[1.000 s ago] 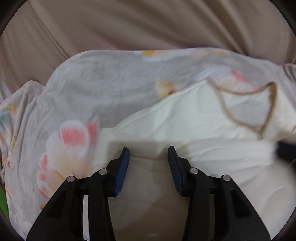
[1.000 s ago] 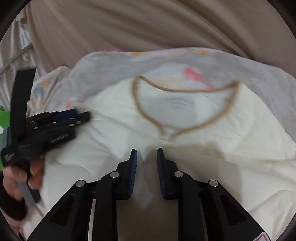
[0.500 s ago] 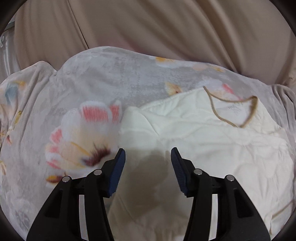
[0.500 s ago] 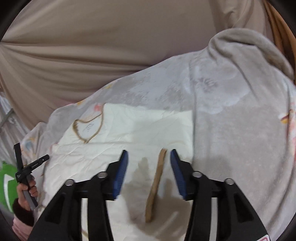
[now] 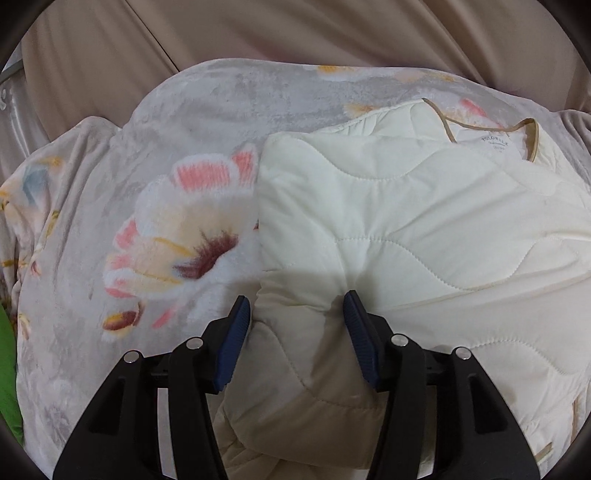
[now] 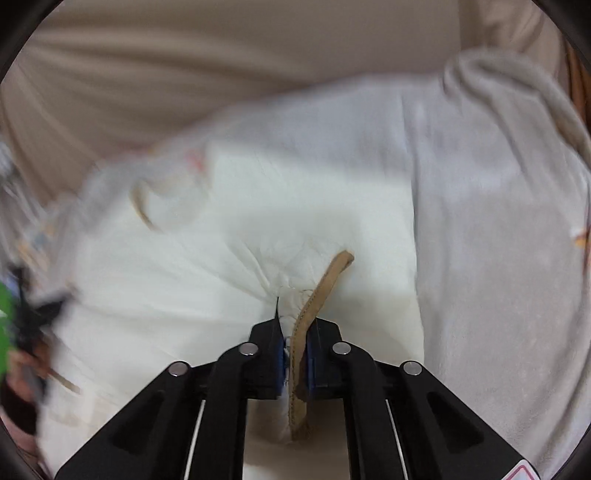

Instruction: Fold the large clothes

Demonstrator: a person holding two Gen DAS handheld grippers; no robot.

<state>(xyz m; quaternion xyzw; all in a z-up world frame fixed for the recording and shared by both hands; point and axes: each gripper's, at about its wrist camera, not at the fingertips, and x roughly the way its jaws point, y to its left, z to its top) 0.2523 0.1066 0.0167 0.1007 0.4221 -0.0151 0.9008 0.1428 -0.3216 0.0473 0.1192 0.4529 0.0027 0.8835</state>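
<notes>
A cream quilted garment [image 5: 406, 221] with tan trim lies on a grey floral blanket [image 5: 166, 229]; its neckline [image 5: 491, 129] is at the far right. My left gripper [image 5: 295, 317] is open, its jaws either side of a folded bulge at the garment's left edge. In the right wrist view the same garment [image 6: 221, 266] is blurred by motion. My right gripper [image 6: 295, 350] is shut on the tan-trimmed edge [image 6: 317, 295] of the garment, and the cloth bunches at the jaws.
A beige curtain [image 5: 295, 33] hangs behind the blanket. Something green [image 5: 5, 369] shows at the far left edge. The other hand with the left gripper [image 6: 26, 332] is blurred at the left of the right wrist view. Bare blanket [image 6: 498, 277] lies to the right.
My right gripper has closed on the tan-trimmed edge that lay between its open jaws. My left gripper has come closer to the garment's left edge and stays open.
</notes>
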